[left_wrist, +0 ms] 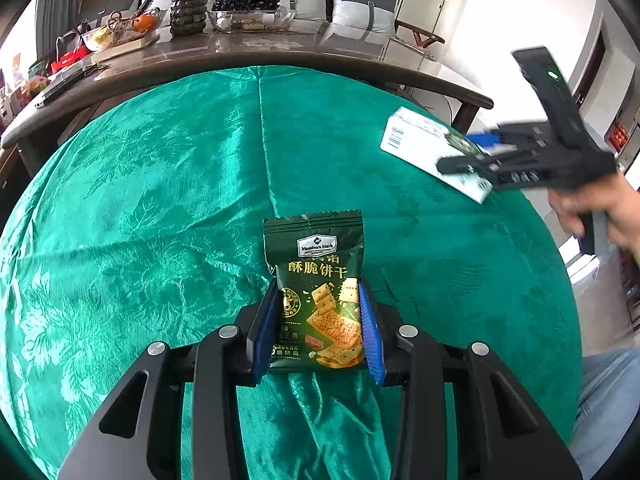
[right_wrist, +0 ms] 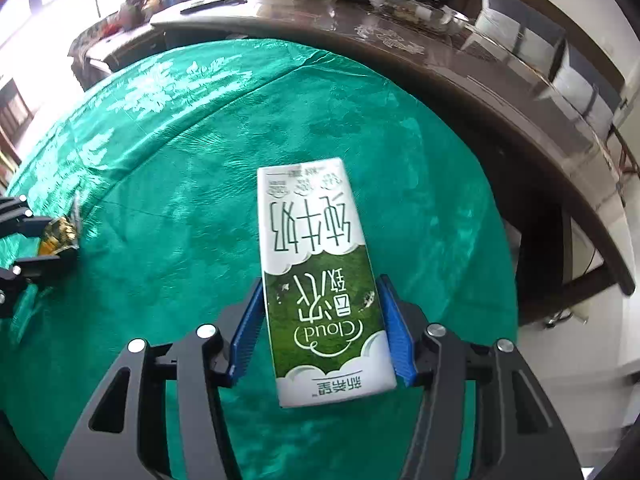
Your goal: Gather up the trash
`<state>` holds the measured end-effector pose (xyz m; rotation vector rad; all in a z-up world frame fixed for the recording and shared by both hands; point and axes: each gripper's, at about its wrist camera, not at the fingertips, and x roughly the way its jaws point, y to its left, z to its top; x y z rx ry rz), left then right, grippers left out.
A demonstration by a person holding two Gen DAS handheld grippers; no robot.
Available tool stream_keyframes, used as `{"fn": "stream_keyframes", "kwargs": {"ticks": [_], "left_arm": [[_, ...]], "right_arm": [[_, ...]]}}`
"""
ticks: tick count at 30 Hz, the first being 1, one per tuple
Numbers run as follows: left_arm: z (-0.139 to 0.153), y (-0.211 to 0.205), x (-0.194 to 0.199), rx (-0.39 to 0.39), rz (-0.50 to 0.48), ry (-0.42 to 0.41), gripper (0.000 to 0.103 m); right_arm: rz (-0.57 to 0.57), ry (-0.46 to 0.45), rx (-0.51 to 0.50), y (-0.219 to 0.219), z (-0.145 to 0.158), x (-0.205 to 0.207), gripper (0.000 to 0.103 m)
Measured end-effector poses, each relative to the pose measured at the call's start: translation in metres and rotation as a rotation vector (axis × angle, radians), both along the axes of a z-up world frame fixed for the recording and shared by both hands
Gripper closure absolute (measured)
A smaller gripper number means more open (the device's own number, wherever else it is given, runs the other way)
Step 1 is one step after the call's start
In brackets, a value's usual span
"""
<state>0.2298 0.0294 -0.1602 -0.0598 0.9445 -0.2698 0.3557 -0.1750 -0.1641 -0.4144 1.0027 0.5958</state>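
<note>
My left gripper [left_wrist: 318, 292] is shut on a dark green cracker snack bag [left_wrist: 316, 276] and holds it over the green tablecloth [left_wrist: 160, 200]. My right gripper [right_wrist: 322, 288] is shut on a white and green milk carton [right_wrist: 316, 264] and holds it above the cloth. In the left wrist view the right gripper [left_wrist: 452, 164] shows at the right with the milk carton [left_wrist: 424, 144] in it, blurred. In the right wrist view the left gripper [right_wrist: 60, 240] shows at the far left with the snack bag [right_wrist: 60, 234].
A dark curved table [left_wrist: 280, 56] stands behind the green cloth, with a potted plant [left_wrist: 188, 4], glass bowls [left_wrist: 252, 16] and books on it. Grey cushions [left_wrist: 360, 8] line a sofa at the back. My leg in jeans [left_wrist: 612, 400] is at the right.
</note>
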Motion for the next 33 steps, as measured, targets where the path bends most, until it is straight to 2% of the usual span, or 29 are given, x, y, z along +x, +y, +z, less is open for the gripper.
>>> {"fn": "stream_keyframes", "kwargs": {"ticks": [5,9,12,13,14,15,16,17,18,19,20,24,30,33], "left_arm": [[0.003,-0.002,-0.016,0.003,0.033,-0.005,0.066],[0.004,-0.004,-0.035,0.002,0.055,-0.016,0.066],[0.005,-0.007,-0.045,0.016,0.061,-0.025,0.065],[0.005,-0.008,-0.048,0.022,0.061,-0.029,0.065],[0.005,-0.008,-0.05,0.027,0.063,-0.033,0.065],[0.006,-0.008,-0.053,0.034,0.072,-0.039,0.06],[0.007,-0.007,-0.054,0.042,0.083,-0.046,0.054],[0.007,-0.006,-0.056,0.049,0.093,-0.052,0.036],[0.008,-0.005,-0.057,0.056,0.104,-0.061,0.019],[0.009,-0.004,-0.059,0.063,0.116,-0.072,0.015],[0.01,-0.004,-0.06,0.069,0.124,-0.079,0.013],[0.004,-0.005,-0.058,0.09,0.128,-0.064,0.011],[-0.011,-0.002,-0.052,0.097,0.142,-0.001,0.007],[-0.01,0.0,-0.053,0.082,0.139,-0.004,0.005]], "right_arm": [[-0.153,0.007,0.115,-0.009,0.002,-0.07,0.051],[-0.189,-0.017,0.225,-0.001,0.002,-0.136,0.051],[-0.22,-0.071,0.236,0.005,-0.004,-0.162,0.048],[-0.235,-0.079,0.24,0.004,-0.007,-0.164,0.043],[-0.253,-0.083,0.235,0.004,-0.011,-0.164,0.031],[-0.277,-0.086,0.216,0.003,-0.016,-0.161,0.024],[-0.294,-0.073,0.2,0.003,-0.021,-0.157,0.023],[-0.301,-0.059,0.2,0.002,-0.023,-0.154,0.023],[-0.307,-0.053,0.205,0.002,-0.025,-0.152,0.018],[-0.313,-0.048,0.205,0.001,-0.026,-0.15,0.014],[-0.32,-0.035,0.198,0.001,-0.028,-0.148,0.01],[-0.311,-0.05,0.133,0.01,-0.032,-0.154,0.007],[-0.311,-0.043,0.139,0.007,-0.032,-0.154,0.005],[-0.31,-0.041,0.142,0.006,-0.032,-0.154,0.005]]}}
